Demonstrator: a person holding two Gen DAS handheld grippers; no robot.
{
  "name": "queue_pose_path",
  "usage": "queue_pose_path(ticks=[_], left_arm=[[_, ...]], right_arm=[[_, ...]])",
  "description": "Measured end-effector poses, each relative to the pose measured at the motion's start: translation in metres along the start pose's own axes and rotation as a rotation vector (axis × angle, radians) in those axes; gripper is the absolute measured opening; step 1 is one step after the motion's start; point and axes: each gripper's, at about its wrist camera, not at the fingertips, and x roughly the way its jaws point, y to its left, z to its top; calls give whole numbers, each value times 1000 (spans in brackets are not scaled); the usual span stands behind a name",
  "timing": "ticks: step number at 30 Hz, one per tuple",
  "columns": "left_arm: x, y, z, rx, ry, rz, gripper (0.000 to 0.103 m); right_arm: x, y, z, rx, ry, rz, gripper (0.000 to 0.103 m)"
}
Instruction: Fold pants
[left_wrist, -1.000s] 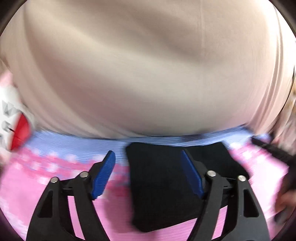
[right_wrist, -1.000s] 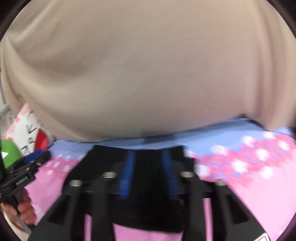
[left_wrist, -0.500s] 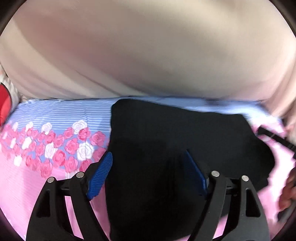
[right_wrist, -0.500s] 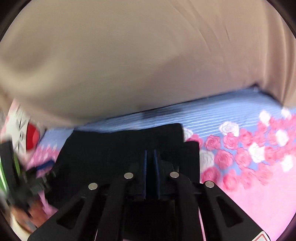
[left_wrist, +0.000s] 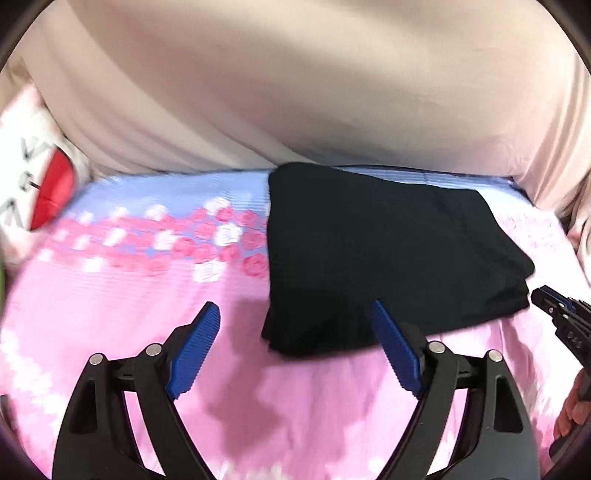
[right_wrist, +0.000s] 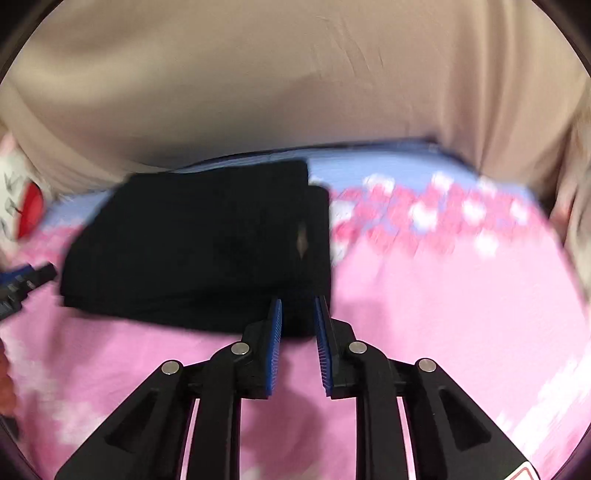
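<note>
Black pants (left_wrist: 384, 251) sit folded near the bed's (left_wrist: 110, 295) far edge on the pink rose sheet. Left claw (left_wrist: 295, 328) spread wide and empty; right claw (right_wrist: 297, 321) slightly parted, gripping nothing.

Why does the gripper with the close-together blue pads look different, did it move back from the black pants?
Yes. The right gripper was shut on the pants half a second ago; now it is open at their near edge, backed off over the pink sheet.
</note>
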Motion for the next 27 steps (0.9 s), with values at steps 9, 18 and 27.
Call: queue_pose_path(ticks=[9, 18, 27], left_arm=[[-53, -17, -59, 44, -96, 39, 94], [-66, -19, -102, 34, -133, 47, 98], [-43, -21, -126, 6, -130, 44, 98]], right_arm=[[-87, 28, -69, 26, -211, -78, 52], [-103, 49, -123, 10, -219, -129, 66], [-111, 60, -132, -19, -248, -196, 81]])
